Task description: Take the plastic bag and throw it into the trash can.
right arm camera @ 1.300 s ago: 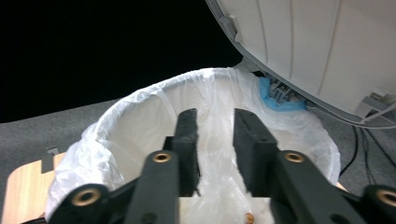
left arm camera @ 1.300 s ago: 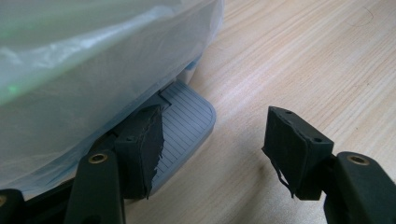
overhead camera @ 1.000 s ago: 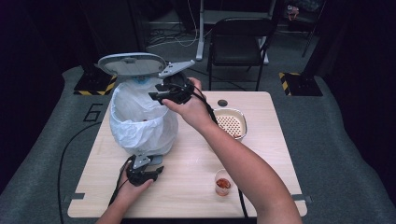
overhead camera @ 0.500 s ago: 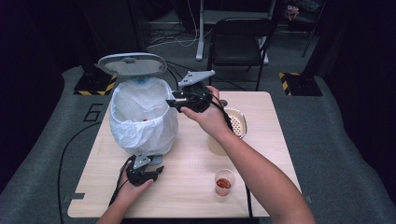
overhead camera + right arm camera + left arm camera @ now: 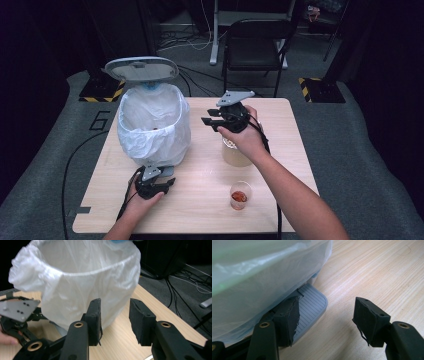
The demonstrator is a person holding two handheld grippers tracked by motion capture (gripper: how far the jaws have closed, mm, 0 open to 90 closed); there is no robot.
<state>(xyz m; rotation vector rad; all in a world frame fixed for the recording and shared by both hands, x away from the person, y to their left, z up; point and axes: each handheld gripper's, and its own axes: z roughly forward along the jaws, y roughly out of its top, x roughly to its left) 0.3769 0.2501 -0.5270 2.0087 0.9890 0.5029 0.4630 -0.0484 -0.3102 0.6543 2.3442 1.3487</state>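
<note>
A pedal bin lined with a white bag stands at the table's left, its grey lid raised. My left gripper sits low at the bin's foot. Its jaws are open, with the left pad resting on the ribbed grey pedal and bare table between them. My right gripper hovers to the right of the bin, over a beige container. It is open and nothing is between its pads.
A small clear cup with red contents stands near the front edge, right of centre. The wooden table has bare wood between the two hands. A black chair and floor cables lie beyond the far edge.
My right gripper has moved from above the bin's mouth to the right and down, and now covers the beige container. The left gripper has stayed on the pedal, and the lid has stayed up.
</note>
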